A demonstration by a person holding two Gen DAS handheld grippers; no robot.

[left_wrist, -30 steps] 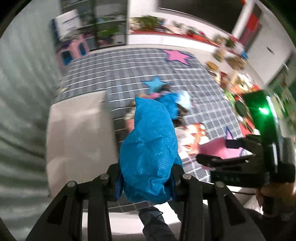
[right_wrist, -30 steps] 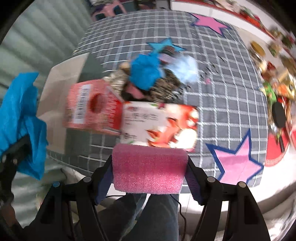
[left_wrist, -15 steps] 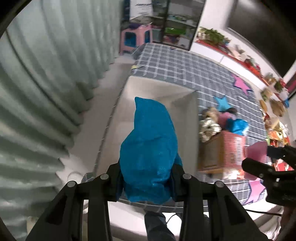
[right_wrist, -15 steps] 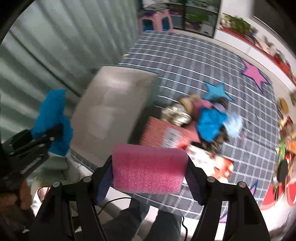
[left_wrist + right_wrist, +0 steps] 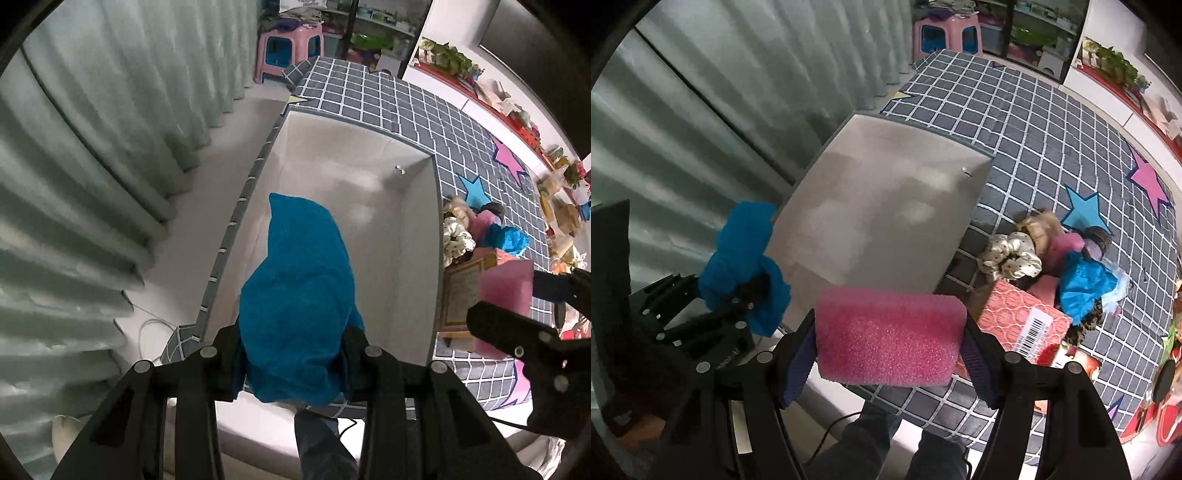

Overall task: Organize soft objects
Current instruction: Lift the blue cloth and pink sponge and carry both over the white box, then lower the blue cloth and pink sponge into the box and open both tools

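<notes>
My left gripper (image 5: 291, 350) is shut on a blue cloth (image 5: 299, 295) and holds it over the near end of an open white box (image 5: 417, 236). The blue cloth also shows at the left of the right wrist view (image 5: 742, 258). My right gripper (image 5: 888, 339) is shut on a pink sponge (image 5: 886, 336), held above the table's near edge, just right of the white box (image 5: 886, 199). The pink sponge also shows in the left wrist view (image 5: 504, 291). A pile of soft items (image 5: 1060, 258), scrunchies and a blue cloth, lies on the table right of the box.
A red carton (image 5: 1023, 317) lies next to the pile on the grey checked tablecloth (image 5: 1034, 122). Pale curtains (image 5: 92, 147) hang at the left. A pink stool (image 5: 288, 51) stands beyond the table. Cluttered shelves line the far right.
Both grippers have swung left, from over the pile and carton to over and beside the white box. Each keeps its hold on its item.
</notes>
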